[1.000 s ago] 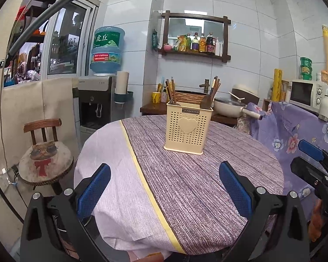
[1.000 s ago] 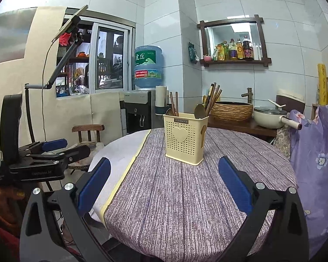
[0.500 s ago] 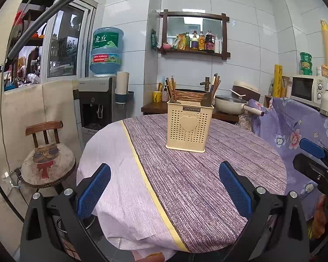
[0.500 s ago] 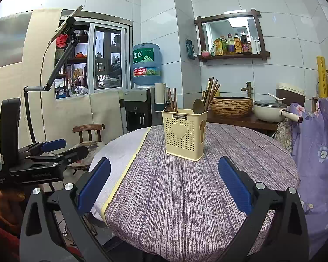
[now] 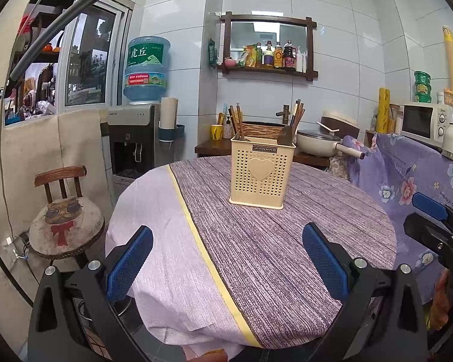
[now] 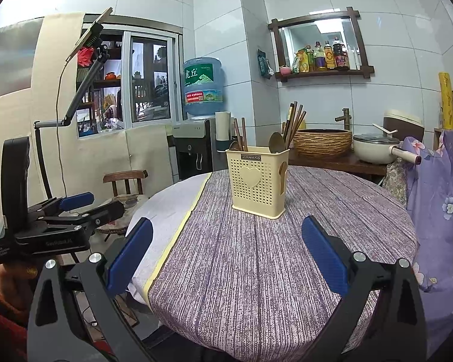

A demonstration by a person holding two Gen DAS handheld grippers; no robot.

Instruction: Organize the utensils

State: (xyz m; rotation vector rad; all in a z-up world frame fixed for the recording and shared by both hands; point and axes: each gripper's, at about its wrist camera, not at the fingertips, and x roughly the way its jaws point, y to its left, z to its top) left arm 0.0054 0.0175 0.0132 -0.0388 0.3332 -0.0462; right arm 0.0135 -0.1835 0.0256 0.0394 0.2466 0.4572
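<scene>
Drawn back slightly from utensil holder, frame centre on tablecloth; chopsticks and spoon already inside. Left gripper and right gripper spread wide, empty. Risk: tipping the light holder on clumsy approach.

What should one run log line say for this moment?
left gripper: open, empty | right gripper: open, empty | cream perforated plastic utensil holder: upright on table, chopsticks and spoons inside | no contact

Utensil holder on table (chopsticks inside), chair left
</scene>
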